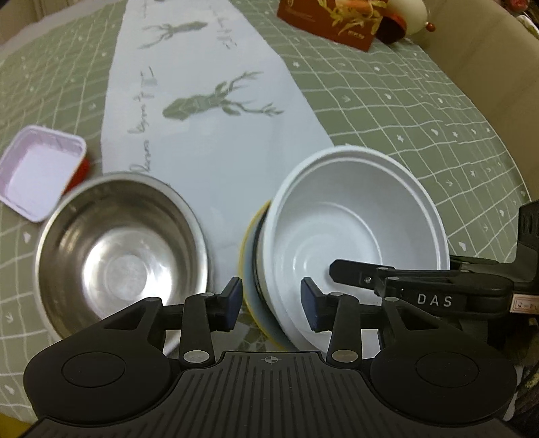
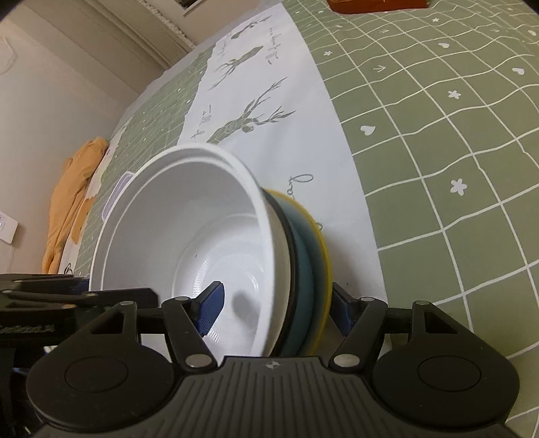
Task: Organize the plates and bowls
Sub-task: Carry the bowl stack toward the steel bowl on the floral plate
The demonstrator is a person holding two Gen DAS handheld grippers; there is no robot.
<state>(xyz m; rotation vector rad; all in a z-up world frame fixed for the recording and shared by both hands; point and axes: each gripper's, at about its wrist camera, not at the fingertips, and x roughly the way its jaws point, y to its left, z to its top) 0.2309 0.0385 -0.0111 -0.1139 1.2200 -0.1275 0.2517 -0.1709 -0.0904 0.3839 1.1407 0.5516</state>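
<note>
A white bowl sits on a teal plate and a yellow plate as one tilted stack. In the right wrist view the white bowl, teal plate and yellow plate fill the middle. My right gripper is shut on the stack's rim, one pad inside the bowl and the other against the yellow plate's underside. One of its fingers reaches into the bowl from the right. My left gripper is open and straddles the stack's near rim. A steel bowl stands to the left.
A pale pink square tub lies left of the steel bowl. A red box and a white round object stand at the far side. A white deer-print runner crosses the green checked tablecloth. Orange fabric lies beyond the table's edge.
</note>
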